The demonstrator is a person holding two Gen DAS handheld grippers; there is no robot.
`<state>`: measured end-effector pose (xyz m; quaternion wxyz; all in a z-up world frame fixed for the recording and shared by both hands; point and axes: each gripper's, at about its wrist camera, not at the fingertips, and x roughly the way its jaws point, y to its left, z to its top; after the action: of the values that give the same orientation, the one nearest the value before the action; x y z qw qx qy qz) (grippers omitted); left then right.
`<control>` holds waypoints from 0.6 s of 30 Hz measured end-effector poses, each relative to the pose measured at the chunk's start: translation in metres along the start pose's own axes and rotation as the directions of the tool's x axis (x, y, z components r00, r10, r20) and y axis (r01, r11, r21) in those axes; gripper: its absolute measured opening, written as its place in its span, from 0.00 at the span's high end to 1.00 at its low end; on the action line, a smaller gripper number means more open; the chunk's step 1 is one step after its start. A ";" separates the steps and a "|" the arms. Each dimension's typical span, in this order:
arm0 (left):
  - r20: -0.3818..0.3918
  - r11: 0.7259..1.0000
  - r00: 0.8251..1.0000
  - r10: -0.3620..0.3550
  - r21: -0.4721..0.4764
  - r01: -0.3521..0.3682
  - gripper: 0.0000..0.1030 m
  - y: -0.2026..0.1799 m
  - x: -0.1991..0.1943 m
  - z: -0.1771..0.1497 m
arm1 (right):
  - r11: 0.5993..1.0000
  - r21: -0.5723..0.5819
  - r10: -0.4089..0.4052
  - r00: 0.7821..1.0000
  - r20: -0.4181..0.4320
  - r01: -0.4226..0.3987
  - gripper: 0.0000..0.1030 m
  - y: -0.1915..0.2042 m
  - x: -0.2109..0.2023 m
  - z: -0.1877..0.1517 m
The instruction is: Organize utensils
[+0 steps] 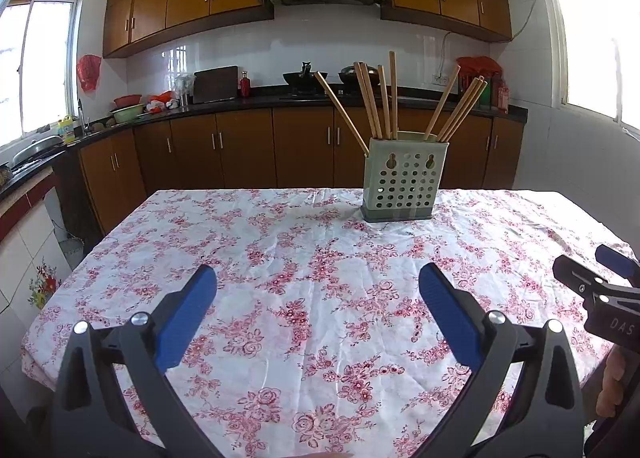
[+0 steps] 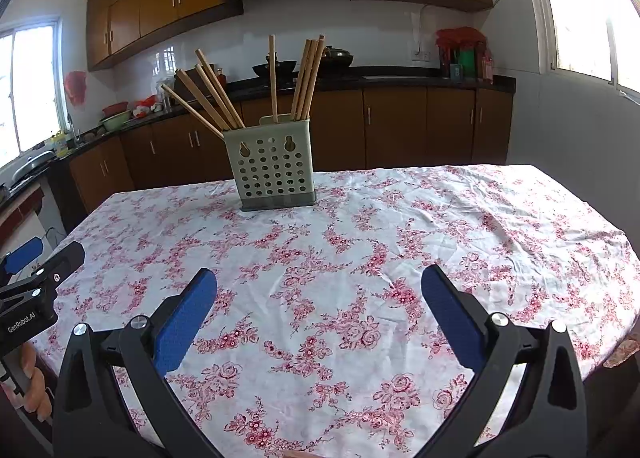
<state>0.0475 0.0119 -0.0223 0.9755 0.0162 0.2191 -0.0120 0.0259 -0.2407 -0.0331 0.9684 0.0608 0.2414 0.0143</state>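
Note:
A pale green perforated utensil holder (image 1: 402,182) stands upright at the far side of the table, with several wooden chopsticks (image 1: 368,102) fanned out in it. It also shows in the right wrist view (image 2: 272,168), with its chopsticks (image 2: 306,78). My left gripper (image 1: 318,282) is open and empty, held above the near part of the table. My right gripper (image 2: 319,284) is open and empty too, beside the left one. The right gripper's side shows in the left wrist view (image 1: 596,282), and the left gripper's side shows in the right wrist view (image 2: 44,258).
The table wears a white cloth with red flowers (image 1: 304,258), also in the right wrist view (image 2: 400,242). Behind it run a dark kitchen counter (image 1: 280,100) with woks, bowls and bottles, brown cabinets and a range hood. Windows are on both sides.

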 end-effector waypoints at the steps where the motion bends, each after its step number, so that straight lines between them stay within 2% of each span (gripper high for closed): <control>1: 0.001 1.000 1.000 -0.001 -0.001 0.001 0.04 0.000 0.000 0.000 | 1.000 0.001 0.000 1.000 0.001 0.000 0.02 0.000 0.000 0.000; 18: 0.011 1.000 1.000 -0.011 0.005 0.011 0.04 -0.002 0.000 0.002 | 1.000 -0.001 -0.001 1.000 0.008 0.001 0.02 -0.003 -0.002 0.002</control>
<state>0.0481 0.0102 -0.0202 0.9765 0.0173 0.2138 -0.0182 0.0249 -0.2437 -0.0311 0.9694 0.0600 0.2378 0.0137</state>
